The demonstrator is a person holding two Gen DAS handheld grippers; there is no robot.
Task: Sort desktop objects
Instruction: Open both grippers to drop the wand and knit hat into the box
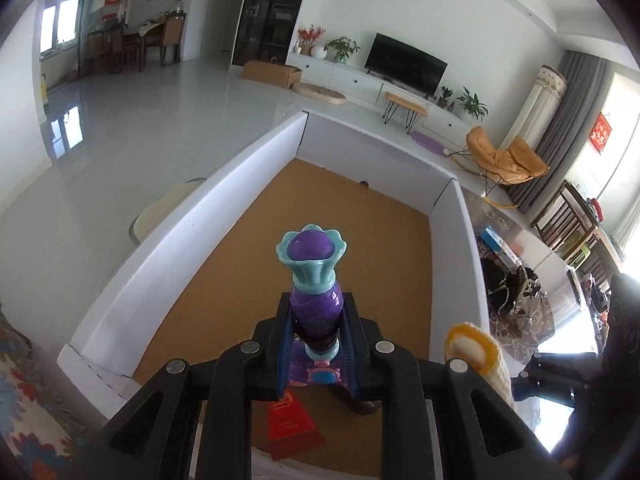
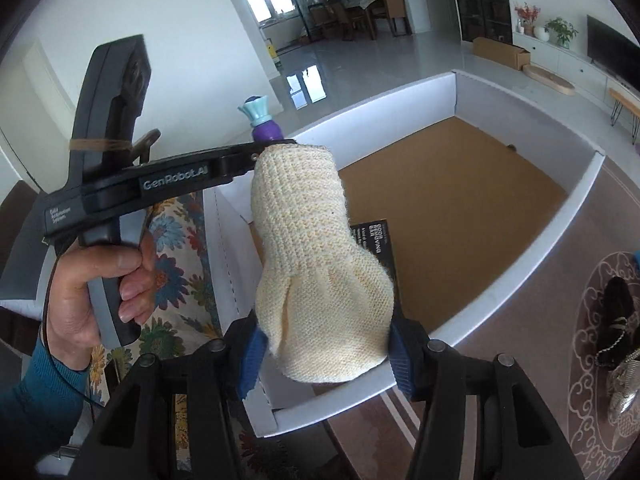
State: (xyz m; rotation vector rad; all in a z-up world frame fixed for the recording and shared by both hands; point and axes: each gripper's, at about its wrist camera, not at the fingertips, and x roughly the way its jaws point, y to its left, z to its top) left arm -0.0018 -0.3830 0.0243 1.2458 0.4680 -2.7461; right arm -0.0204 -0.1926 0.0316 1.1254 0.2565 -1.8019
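Left gripper (image 1: 316,344) pinches purple toy (image 1: 316,312) mid-body: hard, smooth, may slip. Right gripper (image 2: 324,344) squeezes soft, light sock (image 2: 320,248). Both above box (image 1: 180,216), floor at 12 o'clock.

The toy wand (image 1: 316,280) hung above the walled tray (image 1: 168,240); the knitted sock (image 2: 320,256) hung just right of it; a card (image 1: 290,428) lay in the tray.

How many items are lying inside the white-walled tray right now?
2: a red card at the near end of the white-walled tray, and a black printed card there too, partly hidden behind the held cream knitted sock. Others may be hidden.
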